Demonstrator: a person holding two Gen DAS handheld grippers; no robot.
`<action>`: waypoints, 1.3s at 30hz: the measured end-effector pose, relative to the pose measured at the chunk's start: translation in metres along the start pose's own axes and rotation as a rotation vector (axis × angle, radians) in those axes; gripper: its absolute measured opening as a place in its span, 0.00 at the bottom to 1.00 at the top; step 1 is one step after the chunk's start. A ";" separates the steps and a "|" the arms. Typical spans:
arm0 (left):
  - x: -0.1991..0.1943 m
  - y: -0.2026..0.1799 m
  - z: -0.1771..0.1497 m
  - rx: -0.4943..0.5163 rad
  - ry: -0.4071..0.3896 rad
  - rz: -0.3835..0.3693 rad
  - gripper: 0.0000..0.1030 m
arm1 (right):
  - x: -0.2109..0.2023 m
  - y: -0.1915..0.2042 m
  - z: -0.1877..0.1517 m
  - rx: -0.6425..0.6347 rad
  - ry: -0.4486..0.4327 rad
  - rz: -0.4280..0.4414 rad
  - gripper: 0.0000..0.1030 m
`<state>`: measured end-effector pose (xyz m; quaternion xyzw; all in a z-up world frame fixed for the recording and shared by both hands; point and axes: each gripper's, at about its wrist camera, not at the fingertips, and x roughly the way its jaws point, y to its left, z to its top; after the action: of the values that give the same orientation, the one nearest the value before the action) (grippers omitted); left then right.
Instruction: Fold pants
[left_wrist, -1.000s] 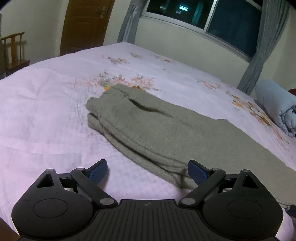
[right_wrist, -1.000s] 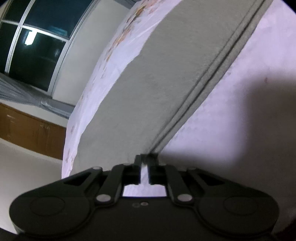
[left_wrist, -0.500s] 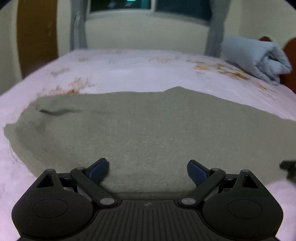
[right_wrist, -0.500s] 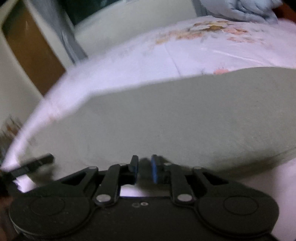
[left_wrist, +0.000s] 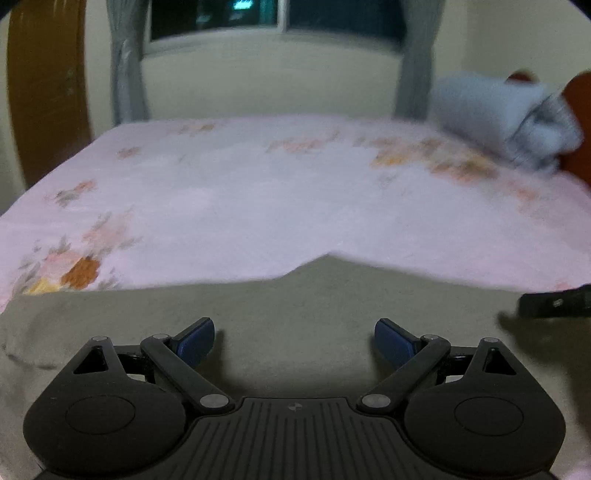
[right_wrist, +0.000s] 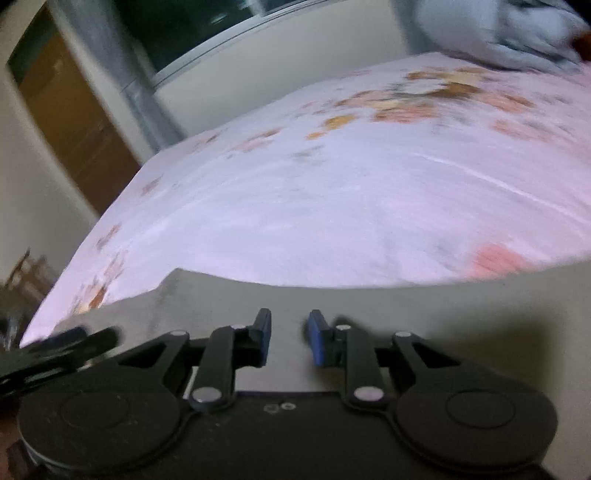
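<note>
Nearest us: left claw (left_wrist: 294, 338) spread wide, empty, low over grey-green knit pants (left_wrist: 295, 295). Right claw (right_wrist: 287, 338) narrowed to slim gap, nothing visibly pinched. Pants lie flat on pink floral bed sheet (left_wrist: 240, 184), near edge of bed. We judge them partly folded; further fold likely left. Beyond: rolled pale-blue blanket (left_wrist: 498, 114), dark window (left_wrist: 277, 14).
</note>
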<state>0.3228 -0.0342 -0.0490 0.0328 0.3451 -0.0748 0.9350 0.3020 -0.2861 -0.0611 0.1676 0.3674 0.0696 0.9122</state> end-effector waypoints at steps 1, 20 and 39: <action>0.007 0.001 -0.005 0.001 0.034 0.012 0.90 | 0.012 0.003 0.000 -0.007 0.039 0.000 0.15; -0.039 0.133 -0.063 -0.051 0.024 0.235 0.90 | 0.154 0.121 0.045 -0.238 0.232 0.140 0.17; -0.119 0.048 -0.056 0.003 -0.068 0.173 1.00 | -0.226 -0.165 -0.018 0.200 -0.293 -0.229 0.95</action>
<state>0.2052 0.0335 -0.0139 0.0613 0.3091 0.0045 0.9490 0.1277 -0.4922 0.0137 0.2225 0.2523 -0.0966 0.9367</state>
